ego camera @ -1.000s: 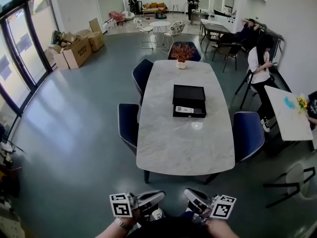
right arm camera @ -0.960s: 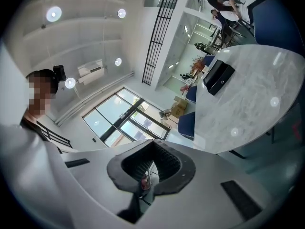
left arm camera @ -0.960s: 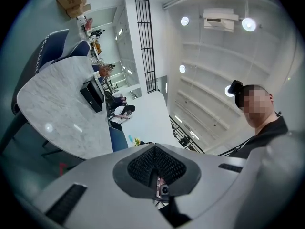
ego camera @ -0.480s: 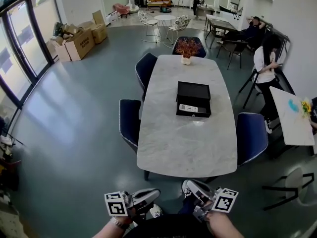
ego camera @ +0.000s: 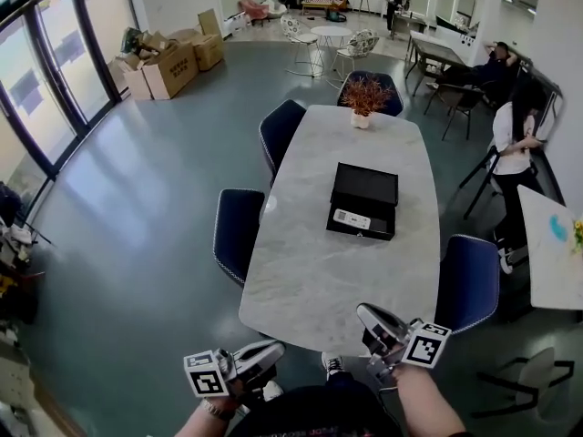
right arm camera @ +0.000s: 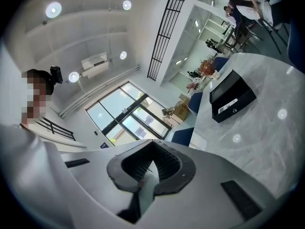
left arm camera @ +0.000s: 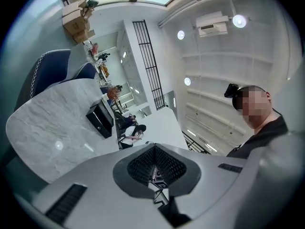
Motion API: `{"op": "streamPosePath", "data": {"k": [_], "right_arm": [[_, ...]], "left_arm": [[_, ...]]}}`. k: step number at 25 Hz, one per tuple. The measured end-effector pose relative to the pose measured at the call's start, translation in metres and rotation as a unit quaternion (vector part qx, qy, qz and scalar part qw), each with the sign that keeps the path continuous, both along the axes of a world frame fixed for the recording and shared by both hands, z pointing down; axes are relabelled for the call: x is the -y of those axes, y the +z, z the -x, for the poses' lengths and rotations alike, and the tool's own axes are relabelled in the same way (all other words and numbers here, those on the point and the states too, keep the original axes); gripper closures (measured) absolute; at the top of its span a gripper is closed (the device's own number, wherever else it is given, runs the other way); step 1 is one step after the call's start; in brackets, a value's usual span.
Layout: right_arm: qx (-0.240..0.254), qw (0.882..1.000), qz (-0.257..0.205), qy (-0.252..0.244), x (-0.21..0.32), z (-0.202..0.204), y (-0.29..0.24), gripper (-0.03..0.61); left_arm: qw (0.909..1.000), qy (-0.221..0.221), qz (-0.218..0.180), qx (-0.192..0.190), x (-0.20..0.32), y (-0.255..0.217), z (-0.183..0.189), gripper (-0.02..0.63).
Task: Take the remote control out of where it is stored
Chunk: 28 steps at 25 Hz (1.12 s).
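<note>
A black box [ego camera: 364, 198] stands on the marble table [ego camera: 319, 280], beyond its middle. A white remote control [ego camera: 351, 218] shows in the box's near face. The box [right arm camera: 232, 101] and the remote [right arm camera: 228, 105] also appear in the right gripper view, and the box [left arm camera: 100, 120] in the left gripper view. My left gripper [ego camera: 273, 351] is held low before the table's near edge, its jaws shut on nothing. My right gripper [ego camera: 367, 315] hangs at the near edge, also shut and empty. Both are well short of the box.
Blue chairs [ego camera: 235, 235] stand along both sides of the table, one [ego camera: 469, 280] at the right. A potted plant [ego camera: 363, 98] sits at the far end. Cardboard boxes [ego camera: 168, 66] lie at the back left. People [ego camera: 515, 144] and a white table [ego camera: 556, 253] are at the right.
The view has come nearer to the table and shifted leftward. My right gripper has risen up to the table's near edge. The left gripper stays low. The box has not moved.
</note>
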State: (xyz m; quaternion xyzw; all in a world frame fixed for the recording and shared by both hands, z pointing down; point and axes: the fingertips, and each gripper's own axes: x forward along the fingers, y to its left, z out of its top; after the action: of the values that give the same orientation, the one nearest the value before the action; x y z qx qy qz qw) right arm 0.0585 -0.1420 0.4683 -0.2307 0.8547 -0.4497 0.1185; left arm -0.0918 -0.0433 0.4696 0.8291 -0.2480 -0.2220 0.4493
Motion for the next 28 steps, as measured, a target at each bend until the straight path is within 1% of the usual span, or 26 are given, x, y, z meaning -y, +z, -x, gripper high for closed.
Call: {"op": "streamPosePath", "data": {"k": [2,5,9,13,15,18,19,21,24,26,28], "right_arm": [[-0.007,1.000,-0.005,-0.008,0.026,-0.009,0.003,0.569],[-0.003,1.000,0.001,-0.022,0.057,-0.017,0.009,0.569],[-0.029,0.999,0.001,-0.033,0.101,-0.032,0.021,0.569],[-0.080,0.996,-0.022,-0.046,0.153,-0.046,0.036,0.569],[-0.110,0.992,-0.039,-0.055,0.181,-0.051,0.042,0.569],[-0.152,0.985,-0.046,-0.070,0.223,-0.052,0.060,0.569],[-0.180,0.979,-0.053,-0.074,0.237,-0.053,0.065,0.569],[-0.241,0.964,-0.062,-0.089,0.265,-0.053,0.077,0.569],[-0.315,0.938,-0.051,-0.137,0.300,-0.053,0.111,0.569],[-0.363,0.918,-0.043,-0.154,0.322,-0.054,0.133,0.568],[-0.392,0.904,-0.036,-0.167,0.338,-0.053,0.149,0.568]], "left_arm": [[0.9998,-0.017,0.004,-0.001,0.013,0.005,-0.006,0.607],[0.9994,-0.032,0.010,-0.003,0.028,0.011,-0.016,0.607],[0.9983,-0.054,0.020,-0.004,0.043,0.017,-0.027,0.607],[0.9964,-0.079,0.032,-0.002,0.053,0.022,-0.033,0.607],[0.9952,-0.090,0.039,0.002,0.055,0.024,-0.036,0.607],[0.9930,-0.108,0.048,0.004,0.055,0.023,-0.036,0.607],[0.9924,-0.113,0.049,0.005,0.056,0.023,-0.036,0.607],[0.9911,-0.123,0.052,0.007,0.056,0.023,-0.038,0.607],[0.9888,-0.139,0.055,0.009,0.057,0.026,-0.038,0.607],[0.9870,-0.150,0.057,0.009,0.057,0.028,-0.037,0.607],[0.9853,-0.160,0.061,0.008,0.055,0.031,-0.036,0.607]]}}
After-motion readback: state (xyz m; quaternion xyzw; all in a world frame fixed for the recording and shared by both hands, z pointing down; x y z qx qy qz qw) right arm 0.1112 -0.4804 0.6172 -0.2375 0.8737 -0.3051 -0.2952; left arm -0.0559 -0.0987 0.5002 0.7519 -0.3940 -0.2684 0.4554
